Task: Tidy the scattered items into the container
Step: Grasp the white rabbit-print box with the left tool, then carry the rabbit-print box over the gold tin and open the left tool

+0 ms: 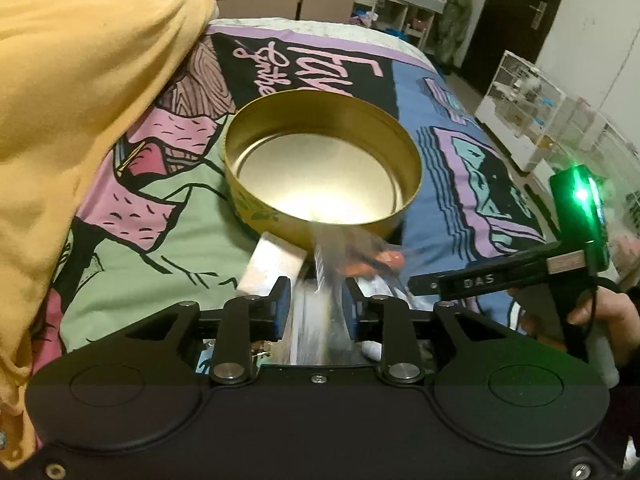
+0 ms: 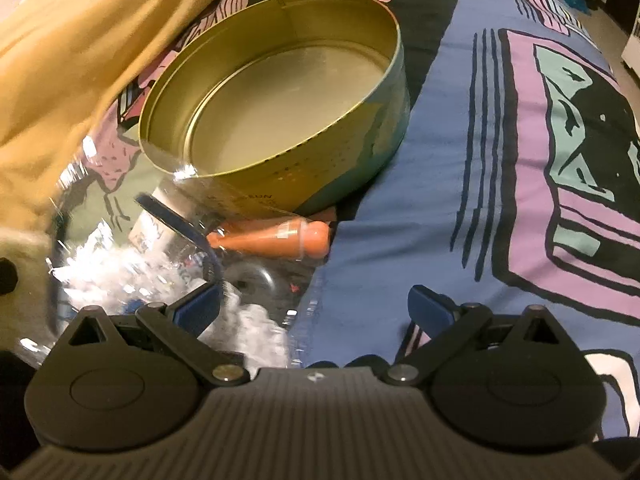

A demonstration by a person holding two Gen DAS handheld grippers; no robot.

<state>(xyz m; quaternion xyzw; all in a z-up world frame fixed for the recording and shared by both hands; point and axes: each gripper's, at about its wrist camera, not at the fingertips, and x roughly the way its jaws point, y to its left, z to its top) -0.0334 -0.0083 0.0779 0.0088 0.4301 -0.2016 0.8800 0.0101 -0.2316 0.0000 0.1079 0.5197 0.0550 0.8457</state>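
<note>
On the patterned bedspread (image 2: 460, 184) an open round gold tin (image 1: 322, 160) is seen, empty inside, with a yellow cloth (image 1: 80, 100) heaped at its far-left side. Just in front of the tin's near wall an orange peg-shaped item (image 2: 276, 240) is laid on its side, its long axis running across the view, rounded head toward the blue part of the cover. A clear crinkly plastic wrapper (image 1: 326, 264) is held between the nearly closed pads of the left gripper (image 1: 316, 312), and its loose end is raised toward the tin's near rim; the pinch is judged to be light, since the film is blurred. The right gripper (image 2: 316, 312) is held with its jaws spread wide and nothing between them, beside the plastic and short of the orange item. The tin lies straight ahead of both grippers; the left one, already loaded, is judged better placed to deliver forward over the rim, while the orange item is nearer the right
</note>
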